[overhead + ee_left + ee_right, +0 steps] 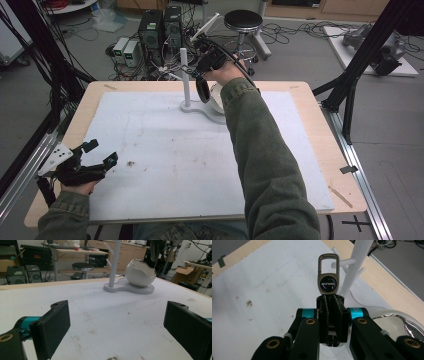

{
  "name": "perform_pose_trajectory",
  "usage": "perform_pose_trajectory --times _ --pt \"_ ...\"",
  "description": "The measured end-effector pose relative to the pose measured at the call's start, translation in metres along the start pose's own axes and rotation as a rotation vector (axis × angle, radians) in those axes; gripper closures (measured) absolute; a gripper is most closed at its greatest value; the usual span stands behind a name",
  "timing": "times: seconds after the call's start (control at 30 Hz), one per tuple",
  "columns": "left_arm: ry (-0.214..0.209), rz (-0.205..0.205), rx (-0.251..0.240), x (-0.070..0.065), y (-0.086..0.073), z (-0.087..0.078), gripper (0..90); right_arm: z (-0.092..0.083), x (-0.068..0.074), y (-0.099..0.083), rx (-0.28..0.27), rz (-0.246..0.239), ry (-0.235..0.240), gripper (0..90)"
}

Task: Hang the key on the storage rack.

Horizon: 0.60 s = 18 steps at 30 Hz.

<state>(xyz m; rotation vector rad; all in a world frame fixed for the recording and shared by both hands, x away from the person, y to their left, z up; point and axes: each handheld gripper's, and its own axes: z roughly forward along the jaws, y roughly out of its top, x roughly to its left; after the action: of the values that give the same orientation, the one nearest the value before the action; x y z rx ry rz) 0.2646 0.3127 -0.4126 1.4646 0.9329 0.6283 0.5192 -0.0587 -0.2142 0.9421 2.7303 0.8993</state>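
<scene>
Left gripper (102,154): I hold it low over the near-left part of the white mat (165,160), jaws spread wide with nothing between them; in the left gripper view bare mat shows in the gap.
Mat: white, marked with small dark specks, laid on the wooden table (320,130).
Right gripper (331,301): I reach it across to the far middle of the table; jaws clenched together on the keychain's lower part.
Keychain (328,277): bronze metal clip with a round dark badge reading "HAVAL"; it stands upright out of my right jaws, its open loop uppermost, just beside the stand's pegs in the right gripper view. Whether it touches a peg, I cannot tell.
Stand (185,80): white upright post with short side pegs on a flat white base, at the far middle of the mat.
Bowl (140,272): white, eggshell-shaped with a jagged gilt rim, seated on the same base beside the post.
</scene>
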Motion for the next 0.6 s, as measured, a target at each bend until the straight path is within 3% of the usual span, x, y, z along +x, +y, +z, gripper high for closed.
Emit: perform_pose_trajectory --times 0.6 --pt "0.005 -0.002 0.0 0.0 0.0 -0.003 7.3 0.012 -0.006 0.001 0.007 0.017 -0.009 83.5"
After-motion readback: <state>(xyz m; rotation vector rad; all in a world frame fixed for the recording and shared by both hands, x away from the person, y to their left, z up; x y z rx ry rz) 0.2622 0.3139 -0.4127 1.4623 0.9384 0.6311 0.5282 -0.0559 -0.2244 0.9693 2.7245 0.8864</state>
